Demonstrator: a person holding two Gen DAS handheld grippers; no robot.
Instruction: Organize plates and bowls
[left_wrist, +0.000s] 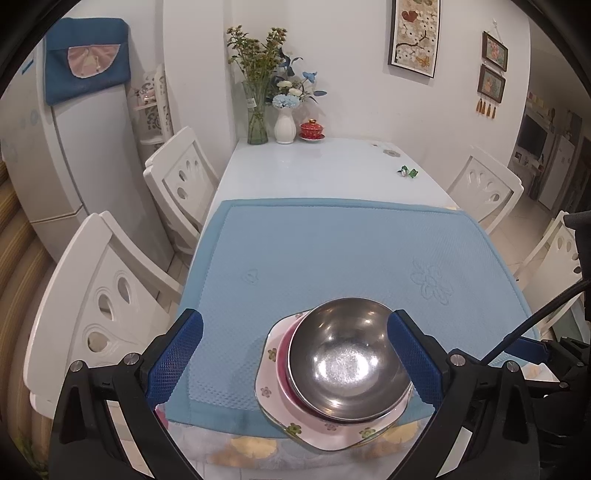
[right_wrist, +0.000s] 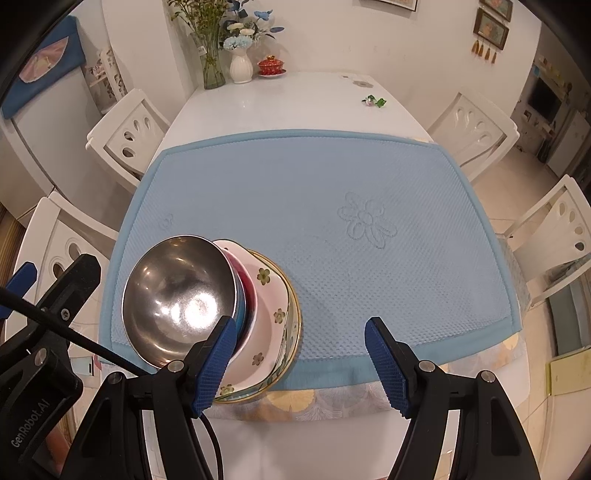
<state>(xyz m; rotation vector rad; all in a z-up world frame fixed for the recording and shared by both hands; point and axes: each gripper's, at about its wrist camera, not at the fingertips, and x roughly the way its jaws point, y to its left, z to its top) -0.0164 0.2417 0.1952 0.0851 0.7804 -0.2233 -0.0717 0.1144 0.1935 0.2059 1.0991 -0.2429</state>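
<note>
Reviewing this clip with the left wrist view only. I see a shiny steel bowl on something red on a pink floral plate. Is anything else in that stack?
Observer: Yes. From the right wrist, a blue band shows between the shiny steel bowl and the red bowl.
Operator: Anything under the plate?
Observer: A gold-rimmed plate edge shows beneath the pink floral plate.
Operator: Is the right gripper holding anything?
Observer: No. The right gripper is open and empty, just right of the stack over the light blue textured mat.
</note>
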